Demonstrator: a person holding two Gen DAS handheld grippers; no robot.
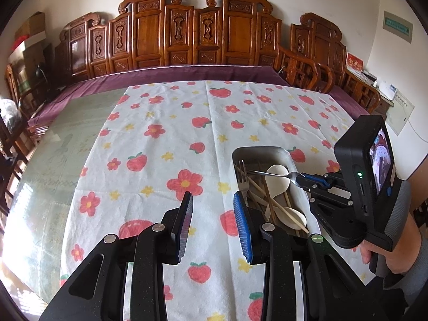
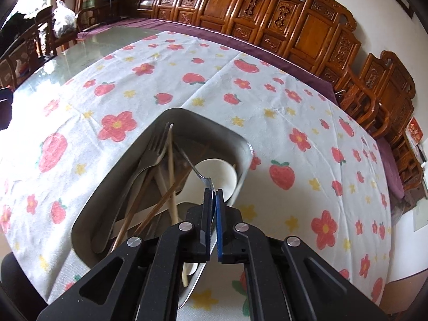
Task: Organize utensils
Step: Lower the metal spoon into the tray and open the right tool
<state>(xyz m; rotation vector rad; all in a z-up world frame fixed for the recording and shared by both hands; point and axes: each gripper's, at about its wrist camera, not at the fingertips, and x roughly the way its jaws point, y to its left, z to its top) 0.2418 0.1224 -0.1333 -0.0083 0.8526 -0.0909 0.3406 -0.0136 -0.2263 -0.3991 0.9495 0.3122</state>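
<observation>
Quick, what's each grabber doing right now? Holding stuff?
Left gripper: open, holding nothing, over the tablecloth.
Right gripper: shut on a metal fork, over the metal tray.

Left claw (image 1: 212, 200) parted; right claw (image 2: 213, 196) seemingly clamped.

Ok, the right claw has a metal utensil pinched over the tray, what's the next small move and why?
Probably lower it a little and open the right claw. It is shut on the handle end of a metal fork, which hangs just above the white spoon inside the metal tray, where the other fork and chopsticks already lie. The left claw is empty and clear of the tray.
</observation>
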